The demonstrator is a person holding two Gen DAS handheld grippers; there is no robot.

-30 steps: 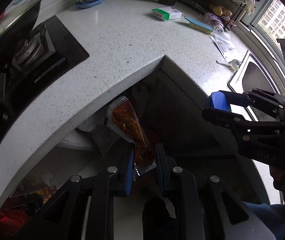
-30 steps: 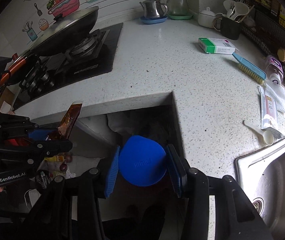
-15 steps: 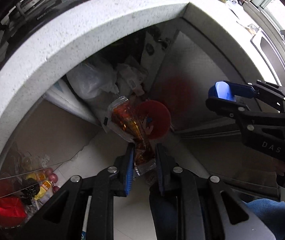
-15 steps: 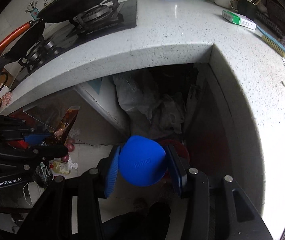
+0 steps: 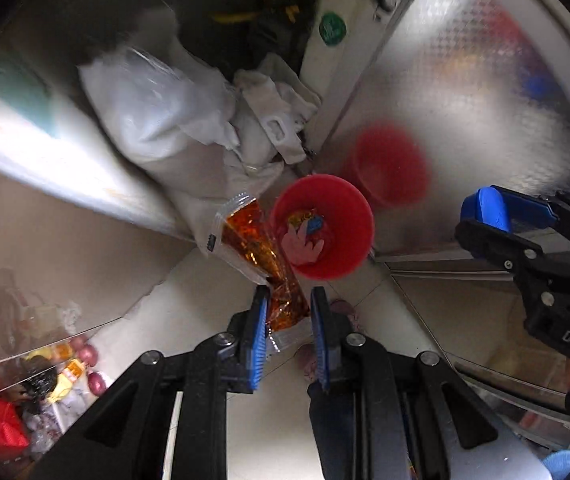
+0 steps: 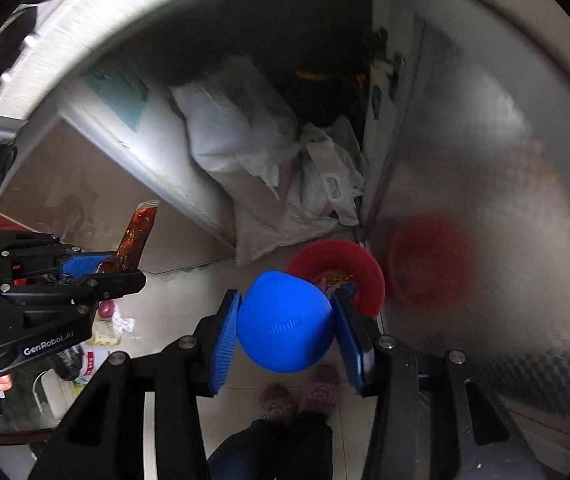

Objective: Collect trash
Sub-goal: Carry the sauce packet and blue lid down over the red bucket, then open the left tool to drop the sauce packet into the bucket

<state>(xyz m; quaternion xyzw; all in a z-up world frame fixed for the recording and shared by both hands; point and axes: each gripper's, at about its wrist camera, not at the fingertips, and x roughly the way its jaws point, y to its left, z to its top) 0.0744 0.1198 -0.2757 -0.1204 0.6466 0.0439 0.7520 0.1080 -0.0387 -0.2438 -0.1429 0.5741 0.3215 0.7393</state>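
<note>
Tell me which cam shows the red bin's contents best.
Left wrist: the red bin sits in plain view ahead of the left gripper, its trash visible inside. In the right wrist view the blue lid held by the right gripper hides much of it.

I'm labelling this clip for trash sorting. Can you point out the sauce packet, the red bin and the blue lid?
sauce packet (image 5: 245, 236): left wrist view, on its orange-filled middle.
red bin (image 5: 359, 216): left wrist view, on its right rim.
blue lid (image 6: 285, 322): right wrist view, on the centre of its round face.
</note>
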